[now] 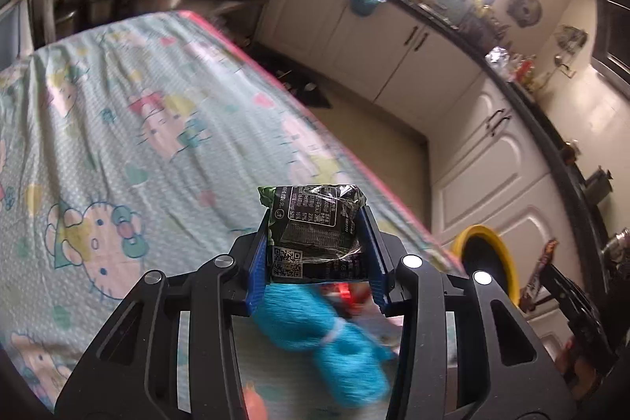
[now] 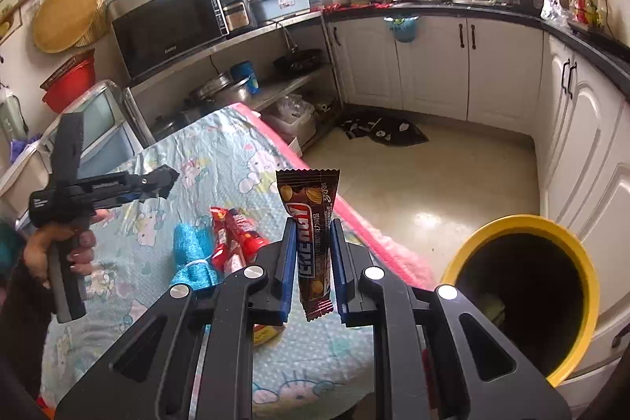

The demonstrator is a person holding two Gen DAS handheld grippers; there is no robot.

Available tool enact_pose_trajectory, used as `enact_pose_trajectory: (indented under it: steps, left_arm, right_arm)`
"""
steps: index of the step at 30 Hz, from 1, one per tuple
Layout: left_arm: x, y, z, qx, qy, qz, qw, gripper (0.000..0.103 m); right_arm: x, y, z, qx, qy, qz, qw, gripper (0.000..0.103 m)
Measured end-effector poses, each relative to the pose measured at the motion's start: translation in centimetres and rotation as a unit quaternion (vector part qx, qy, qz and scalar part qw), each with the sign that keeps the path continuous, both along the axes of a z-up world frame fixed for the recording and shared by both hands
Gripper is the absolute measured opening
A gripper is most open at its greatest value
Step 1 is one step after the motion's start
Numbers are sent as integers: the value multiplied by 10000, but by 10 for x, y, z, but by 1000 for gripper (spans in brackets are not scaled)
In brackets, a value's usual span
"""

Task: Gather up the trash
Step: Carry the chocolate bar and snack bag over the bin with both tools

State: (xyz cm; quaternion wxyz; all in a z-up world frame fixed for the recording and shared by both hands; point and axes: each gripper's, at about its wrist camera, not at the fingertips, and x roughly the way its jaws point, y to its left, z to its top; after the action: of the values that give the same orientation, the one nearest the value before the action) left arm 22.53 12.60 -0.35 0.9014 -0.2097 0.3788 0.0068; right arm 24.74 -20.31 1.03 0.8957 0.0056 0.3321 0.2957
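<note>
My left gripper [image 1: 315, 219] is shut on a dark green and black snack packet [image 1: 313, 227], held above the table. It also shows at the left of the right wrist view [image 2: 157, 184], raised over the table. My right gripper [image 2: 313, 227] is shut on a brown chocolate bar wrapper [image 2: 311, 223], upright between the blue pads. A yellow-rimmed trash bin [image 2: 523, 298] stands on the floor right of the table; it also shows in the left wrist view [image 1: 486, 262]. A red wrapper [image 2: 236, 239] and a blue cloth roll [image 2: 193, 250] lie on the table.
The table wears a Hello Kitty cloth [image 2: 220, 152] with a pink edge. White cabinets [image 2: 433, 61] and a black counter run along the far wall and right side. A shelf with a microwave [image 2: 165, 26] and pots stands behind the table. A black mat [image 2: 386, 130] lies on the floor.
</note>
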Motion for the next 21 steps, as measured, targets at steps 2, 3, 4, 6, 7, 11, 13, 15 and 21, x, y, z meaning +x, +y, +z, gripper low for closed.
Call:
enact_pose_trajectory:
  steps: [2, 3, 4, 6, 7, 11, 13, 15, 21]
  left_arm:
    - [0, -18, 9, 14, -119, -101, 9999, 34]
    - [0, -23, 12, 1, -168, -158, 9997, 34]
    - [0, -32, 17, 7, -228, -225, 9995, 34]
    - [1, -47, 24, 46, -316, -351, 9989, 34]
    - [3, -58, 30, 106, -375, -434, 9983, 34]
    - [9, -90, 43, 274, -532, -707, 9957, 34]
    - [12, -108, 47, 363, -593, -872, 9938, 34]
    - [13, -121, 50, 391, -628, -1008, 9921, 34]
    - [19, -160, 54, 541, -711, -1401, 9861, 34]
  right_arm:
    - [1, -9, 5, -3, -59, -38, 10000, 16]
    - [1, -15, 8, -2, -93, -73, 9999, 16]
    - [2, -19, 11, -5, -112, -91, 9999, 16]
    - [4, -29, 16, -23, -171, -150, 9997, 16]
    - [4, -34, 18, -23, -199, -182, 9996, 16]
    - [4, -52, 27, -18, -304, -324, 9990, 16]
    - [4, -58, 31, -1, -349, -385, 9986, 16]
    - [4, -66, 34, -7, -388, -439, 9983, 16]
    - [0, -86, 41, -39, -469, -643, 9968, 16]
